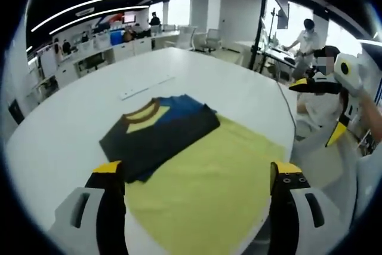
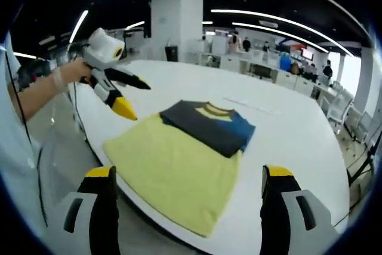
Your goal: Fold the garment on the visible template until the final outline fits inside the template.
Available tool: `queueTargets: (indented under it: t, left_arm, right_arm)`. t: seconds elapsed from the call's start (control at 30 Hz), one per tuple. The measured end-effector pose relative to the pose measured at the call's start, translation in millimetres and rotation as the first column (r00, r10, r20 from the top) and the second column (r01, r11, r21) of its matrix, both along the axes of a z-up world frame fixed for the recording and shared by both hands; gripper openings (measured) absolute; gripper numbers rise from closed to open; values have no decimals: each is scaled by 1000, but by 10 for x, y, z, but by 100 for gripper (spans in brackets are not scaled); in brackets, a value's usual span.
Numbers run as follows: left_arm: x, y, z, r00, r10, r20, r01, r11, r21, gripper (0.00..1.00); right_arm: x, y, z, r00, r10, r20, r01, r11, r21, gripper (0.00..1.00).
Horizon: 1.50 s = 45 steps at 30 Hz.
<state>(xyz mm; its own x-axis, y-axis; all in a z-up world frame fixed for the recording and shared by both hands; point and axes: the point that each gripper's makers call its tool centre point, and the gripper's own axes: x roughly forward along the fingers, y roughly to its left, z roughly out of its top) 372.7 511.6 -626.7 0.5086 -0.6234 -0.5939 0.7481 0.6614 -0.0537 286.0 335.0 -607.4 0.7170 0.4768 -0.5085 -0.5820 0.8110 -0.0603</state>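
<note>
**Folded garment on yellow template — both grippers clear of the cloth**

The garment (image 1: 160,131) is a dark shirt with a blue panel and a yellow-and-brown collar. It lies folded on the far end of the yellow template (image 1: 209,189), just left of centre in the left gripper view. Its left edge appears to overhang the template onto the white table (image 1: 65,129). In the right gripper view the garment (image 2: 209,125) sits at centre frame, on the upper right portion of the template (image 2: 173,171).

Left gripper (image 1: 200,174): its 2 yellow-tipped jaws rise from the bottom of the left gripper view, spread wide, with nothing between them. In the right gripper view the same gripper (image 2: 137,97) appears at upper left, held in a gloved hand (image 2: 70,71) above the near left corner of the template — jaws apart, not touching the cloth.

Right gripper (image 2: 188,177): its 2 jaws stand spread at the bottom of the right gripper view, empty. It also appears at the right edge of the left gripper view (image 1: 322,111), jaws parted, off the table edge.
</note>
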Motion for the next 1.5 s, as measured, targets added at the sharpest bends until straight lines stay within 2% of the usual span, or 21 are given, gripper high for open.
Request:
queueTargets:
  t: [0.37, 0.63, 1.0, 1.23, 1.5]
  left_arm:
    - [-197, 137, 90, 1000, -12, 1, 12, 1000, 8, 100]
    - [-277, 229, 209, 1000, 0, 30, 0, 1000, -7, 100]
    - [-431, 434, 101, 999, 46, -1, -46, 999, 7, 100]
    - [-431, 451, 204, 998, 60, 19, -60, 998, -10, 100]
    - [-499, 503, 116, 998, 67, 3, -67, 998, 9, 100]
  right_arm:
    - [7, -10, 26, 1000, 7, 8, -7, 1000, -15, 100]
    - [40, -70, 65, 1000, 3, 22, -2, 1000, -24, 100]
    - [16, -136, 52, 1000, -24, 17, 25, 999, -26, 100]
    - [-3, -125, 65, 999, -29, 16, 29, 999, -29, 100]
    - [-34, -104, 16, 1000, -27, 1, 27, 999, -29, 100]
